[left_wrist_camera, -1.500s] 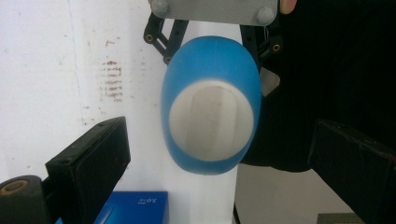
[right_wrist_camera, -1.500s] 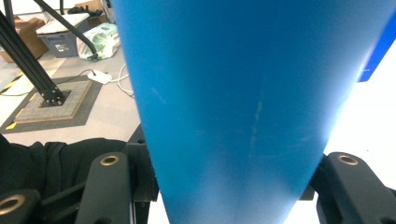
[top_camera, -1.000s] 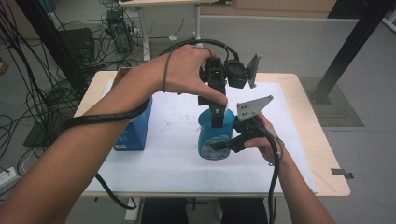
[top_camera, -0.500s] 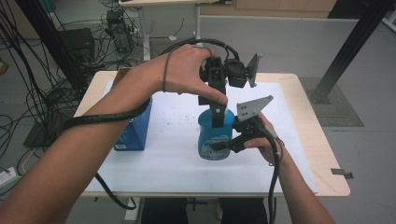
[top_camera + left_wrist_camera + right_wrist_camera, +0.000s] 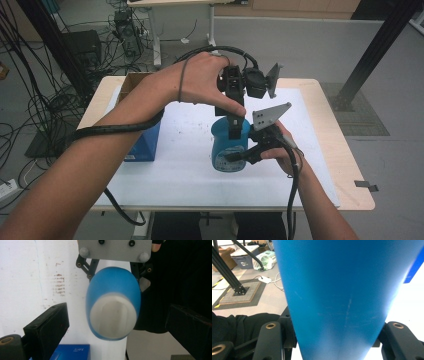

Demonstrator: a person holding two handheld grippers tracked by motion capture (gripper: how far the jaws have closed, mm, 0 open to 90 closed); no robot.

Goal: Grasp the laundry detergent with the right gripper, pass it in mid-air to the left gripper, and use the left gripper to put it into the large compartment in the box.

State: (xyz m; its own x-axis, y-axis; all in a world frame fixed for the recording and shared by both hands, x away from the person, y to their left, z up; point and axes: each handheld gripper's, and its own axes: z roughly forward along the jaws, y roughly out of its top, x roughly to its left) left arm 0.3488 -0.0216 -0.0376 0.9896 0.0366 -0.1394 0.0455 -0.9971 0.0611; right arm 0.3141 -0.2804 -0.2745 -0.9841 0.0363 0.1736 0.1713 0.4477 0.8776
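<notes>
Unmoved: blue cup (image 5: 231, 147), white inside

blue cup (image 5: 113, 307), white inside, seen from above between the spread jaws of the left gripper (image 5: 120, 322); right gripper (image 5: 115, 255) beyond it.

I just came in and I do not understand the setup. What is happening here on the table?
A person holds a claw in each hand over a table covered with white paper. The right claw grips a blue cup by its side, its jaws against the wall. The left claw hangs above the cup's open mouth with its jaws apart. A blue box stands to the cup's left, apart from it.
</notes>
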